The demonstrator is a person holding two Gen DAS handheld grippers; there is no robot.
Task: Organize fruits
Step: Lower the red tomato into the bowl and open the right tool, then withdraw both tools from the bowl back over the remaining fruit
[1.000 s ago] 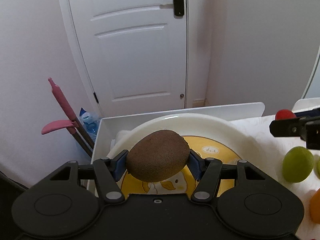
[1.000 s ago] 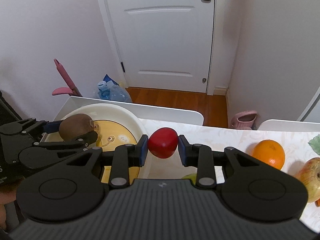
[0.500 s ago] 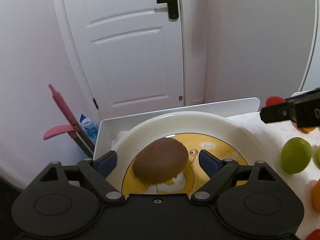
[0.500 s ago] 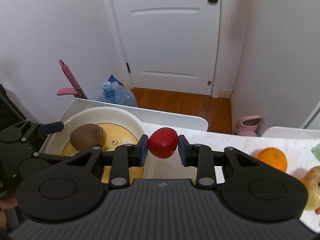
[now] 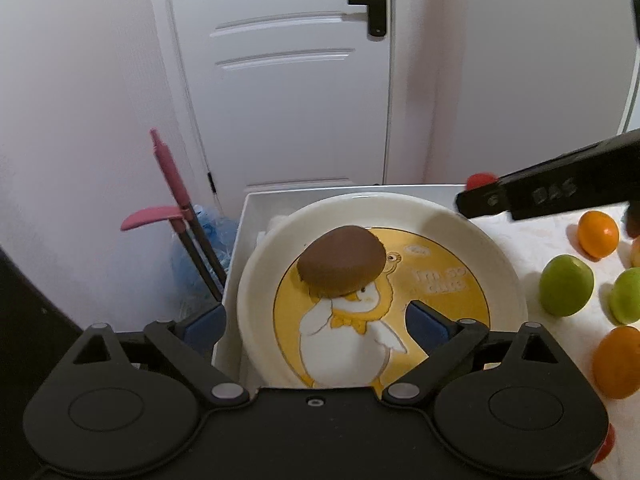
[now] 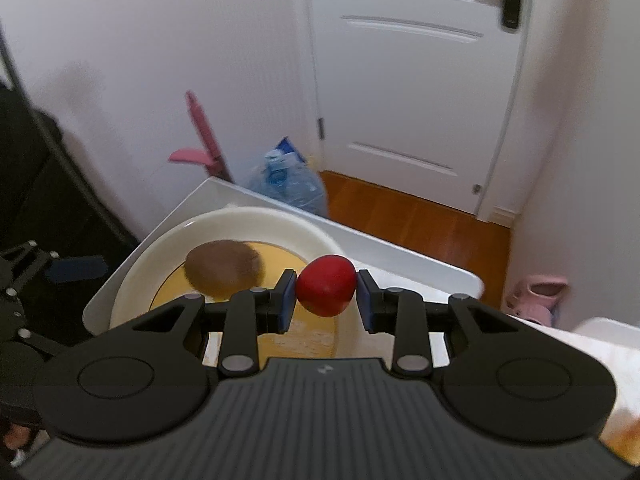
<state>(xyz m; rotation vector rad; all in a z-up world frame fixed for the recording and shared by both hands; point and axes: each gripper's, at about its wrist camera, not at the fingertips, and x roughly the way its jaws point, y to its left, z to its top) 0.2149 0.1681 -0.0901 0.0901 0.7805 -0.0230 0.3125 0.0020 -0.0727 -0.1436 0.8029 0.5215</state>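
Kiwi (image 5: 342, 260) sits on the plate (image 5: 496, 264); our left hand-held gripper (image 5: 316, 326) gapes empty, the right hand-held gripper (image 6: 326, 294) clamps a red fruit (image 6: 326, 290), which we lower beside the kiwi next.

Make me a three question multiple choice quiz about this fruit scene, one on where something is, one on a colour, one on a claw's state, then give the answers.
1. Where is the fuzzy brown kiwi?
A. On the white plate with the yellow cartoon centre
B. On the floor
C. In the left claw

2. What colour is the round fruit held by the right claw?
A. Green
B. Red
C. Orange

3. How does the left claw stand?
A. Shut on the kiwi
B. Shut on nothing
C. Open, holding nothing

Answers:
1. A, the kiwi lies on the plate's yellow picture.
2. B, the small red fruit sits between the blue pads.
3. C, its pads stand wide apart, clear of the kiwi.
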